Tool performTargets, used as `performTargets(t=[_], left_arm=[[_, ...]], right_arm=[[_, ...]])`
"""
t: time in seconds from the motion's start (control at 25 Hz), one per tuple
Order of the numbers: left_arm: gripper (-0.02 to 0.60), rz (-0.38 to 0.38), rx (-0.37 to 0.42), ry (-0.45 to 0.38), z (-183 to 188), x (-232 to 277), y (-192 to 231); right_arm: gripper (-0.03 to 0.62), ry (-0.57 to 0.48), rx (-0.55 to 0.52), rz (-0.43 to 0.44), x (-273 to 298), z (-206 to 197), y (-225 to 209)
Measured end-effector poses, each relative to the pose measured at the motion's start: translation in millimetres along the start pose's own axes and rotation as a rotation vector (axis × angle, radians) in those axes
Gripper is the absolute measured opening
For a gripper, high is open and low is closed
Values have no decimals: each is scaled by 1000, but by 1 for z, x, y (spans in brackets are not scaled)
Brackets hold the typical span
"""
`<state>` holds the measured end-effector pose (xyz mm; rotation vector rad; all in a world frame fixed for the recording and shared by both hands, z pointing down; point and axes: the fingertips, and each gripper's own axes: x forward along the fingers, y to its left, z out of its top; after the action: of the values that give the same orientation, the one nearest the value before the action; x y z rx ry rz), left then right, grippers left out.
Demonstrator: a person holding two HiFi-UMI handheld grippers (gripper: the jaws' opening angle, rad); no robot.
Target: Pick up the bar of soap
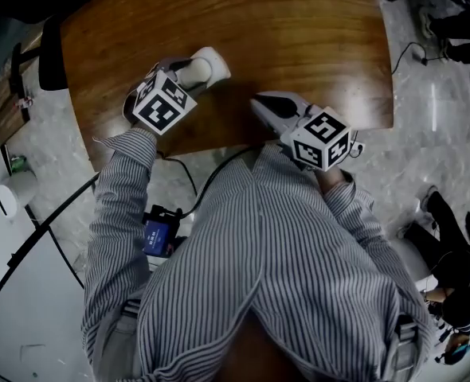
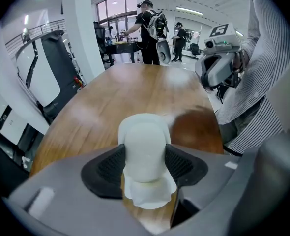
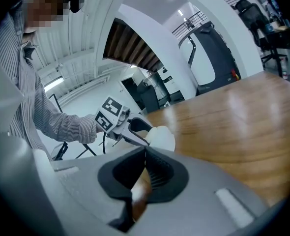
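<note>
The left gripper (image 2: pixel 144 165) has its fingers set wide, and the bar of soap (image 2: pixel 144 146) sits between them. Each ribbed black pad (image 2: pixel 108 167) lies flat against one of the soap's long sides, so it looks clamped and not just framed. The bar is white, smooth and rounded at the corners. I'd expect it to be light and stiff but slick, likely to squirt forward out of the pads if squeezed hard, and soft enough on its surface to dent or chip if dropped. The best hold is the one shown: across the narrow width, on the flatter side faces near the middle of the length. Its long axis runs in line with the fingers. The rounded far end pokes out past the fingertips, over the wooden table (image 2: pixel 135 92), and the near end reaches back towards the root of the jaws. A wider pale part shows beneath it, behind the fingertips; I cannot tell whether that belongs to the soap. I also cannot tell whether the bar is clear of the tabletop or touching it. The right gripper (image 3: pixel 146 168) has its fingers together with nothing between them, well apart from the soap and off to its side.
</note>
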<state>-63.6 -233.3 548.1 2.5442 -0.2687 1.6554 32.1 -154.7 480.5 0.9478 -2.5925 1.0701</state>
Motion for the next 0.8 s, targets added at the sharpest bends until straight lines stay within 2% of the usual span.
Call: performTargets(t=[0.08, 0.16, 0.32, 0.44, 0.64, 0.72, 0.8], left_arm=[[264, 36, 17, 4, -3, -3, 2], [262, 63, -2, -19, -5, -11, 3], [262, 140, -121, -162, 4, -46, 2], [263, 223, -271, -371, 19, -85, 2], [262, 317, -545, -844, 45, -158, -1], [262, 351, -621, -1008, 47, -181, -5], [262, 364, -676, -1123, 46, -198, -14]], right_arm=[[3, -1, -7, -4, 2, 2, 1], [3, 1, -24, -4, 3, 4, 2], [3, -12, -69, -2, 0, 15, 8], [3, -29, -118, 16, 0, 30, 13], [3, -47, -196, 100, 8, 51, 26], [3, -63, -221, 137, 13, 60, 35], [3, -98, -220, 165, 14, 68, 45]])
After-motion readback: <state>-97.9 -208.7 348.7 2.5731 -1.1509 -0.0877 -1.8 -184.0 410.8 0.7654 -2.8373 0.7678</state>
